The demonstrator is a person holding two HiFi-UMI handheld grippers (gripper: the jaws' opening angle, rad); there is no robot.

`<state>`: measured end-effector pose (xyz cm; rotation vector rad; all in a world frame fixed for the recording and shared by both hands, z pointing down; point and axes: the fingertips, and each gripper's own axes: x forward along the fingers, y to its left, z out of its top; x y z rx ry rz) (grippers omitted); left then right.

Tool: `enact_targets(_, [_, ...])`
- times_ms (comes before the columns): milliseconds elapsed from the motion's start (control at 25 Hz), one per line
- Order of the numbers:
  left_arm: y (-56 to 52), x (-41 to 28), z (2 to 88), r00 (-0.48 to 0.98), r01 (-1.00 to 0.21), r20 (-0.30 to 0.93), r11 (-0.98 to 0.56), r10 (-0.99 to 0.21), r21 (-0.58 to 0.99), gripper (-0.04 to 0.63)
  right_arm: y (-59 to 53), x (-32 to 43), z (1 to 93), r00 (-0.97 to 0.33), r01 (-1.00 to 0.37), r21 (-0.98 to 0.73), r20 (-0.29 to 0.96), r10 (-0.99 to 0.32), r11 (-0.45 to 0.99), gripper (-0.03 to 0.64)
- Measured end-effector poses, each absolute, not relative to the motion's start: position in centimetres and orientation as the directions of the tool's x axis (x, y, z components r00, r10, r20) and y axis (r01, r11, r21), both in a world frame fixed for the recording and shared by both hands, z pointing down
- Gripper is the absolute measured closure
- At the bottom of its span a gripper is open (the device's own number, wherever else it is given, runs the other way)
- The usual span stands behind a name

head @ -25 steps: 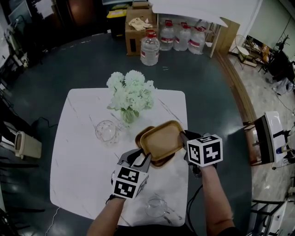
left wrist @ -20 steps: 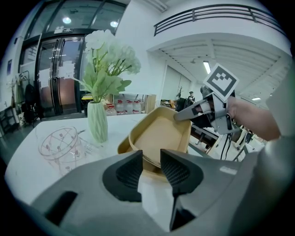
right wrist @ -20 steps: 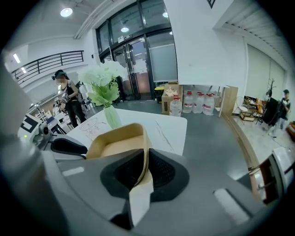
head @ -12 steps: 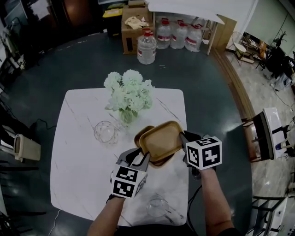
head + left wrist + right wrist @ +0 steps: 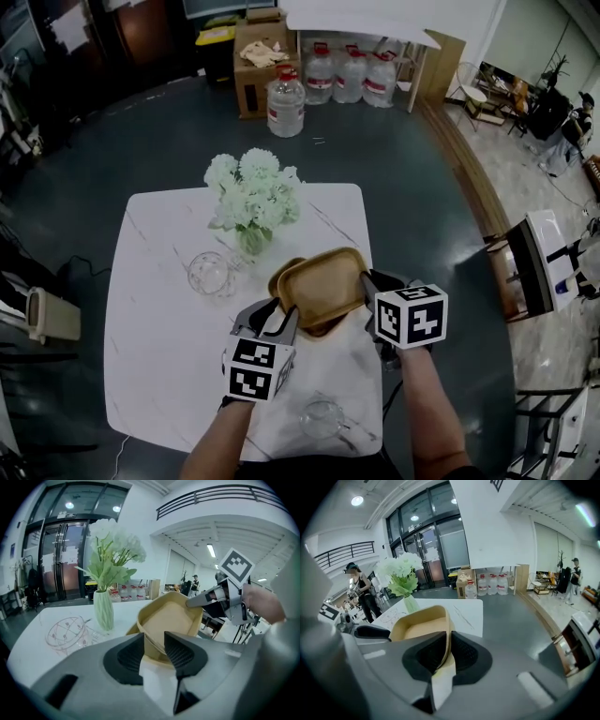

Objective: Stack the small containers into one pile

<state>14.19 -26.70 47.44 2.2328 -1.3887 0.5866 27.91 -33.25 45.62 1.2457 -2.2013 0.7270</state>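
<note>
R tongs (image 5: pixel 449 644) are found clamped on the thin side wall of the upper container (image 5: pixel 323 284). The wall is pinched flat btwn the pads, so the tray is carried by one edge and is held tilted over its mate.

L tongs (image 5: pixel 153 638) are set at the near corner of the lower container (image 5: pixel 280 275), jaws wide & just been opening. The corner is seen btwn them, but no firm pad pressure is evident, so this grip is judged slack. Purpose judged: lower piece to be steadied from the L while upper piece is nested from the R.

Upper container is seen lying over the lower one, skewed & tilted, not seated flush. Lower one is resting on the table (image 5: pixel 169 309), towards its right-hand side. Stacking is judged part done, w/ the nest not yet closed.

Glass bowl (image 5: pixel 211 274) & vase of white flowers (image 5: pixel 251 202) are noted just beyond on the L, apart from the stack. A 2nd glass piece (image 5: pixel 322 417) is noted at the near edge, btwn the person's forearms.

Risk noted: w/ L jaws slack, lower piece may be pushed along the table when upper one is pressed home
</note>
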Motion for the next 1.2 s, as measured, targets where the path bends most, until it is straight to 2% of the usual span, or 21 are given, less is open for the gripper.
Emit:
enact_targets(280, [-26.5,14.4,47.0,0.439,-0.896,0.56,-0.385,-0.703,0.219,0.465,-32.4,28.2,44.8,-0.444,-0.891,-0.231,0.619,-0.648,0.39,0.584])
enact_targets(360, [-26.8,13.9,46.8,0.429,-0.901,0.561,-0.38,-0.708,0.209,0.507,-32.1,28.3,44.7,-0.441,-0.894,-0.234,0.614,-0.655,0.383,0.584])
enact_targets(440, [-27.1,13.2,46.4,0.405,-0.91,0.565,-0.376,-0.719,0.174,0.601,-31.5,28.2,44.7,-0.448,-0.892,-0.25,0.61,-0.654,0.378,0.578])
enact_targets(760, [-28.4,12.9,45.0,0.392,-0.899,0.576,-0.431,-0.717,0.076,0.601,-28.5,26.5,45.9,-0.501,-0.865,-0.337,0.608,-0.616,0.37,0.578])
enact_targets(1080, [-28.1,12.0,42.9,0.378,-0.901,0.531,-0.432,-0.758,0.025,0.592,-28.3,27.2,45.4,-0.48,-0.876,-0.365,0.589,-0.65,0.317,0.584])
enact_targets(1200, [-27.4,11.8,43.0,0.38,-0.904,0.535,-0.426,-0.755,0.041,0.477,-28.4,27.7,44.9,-0.471,-0.878,-0.375,0.576,-0.668,0.297,0.588])
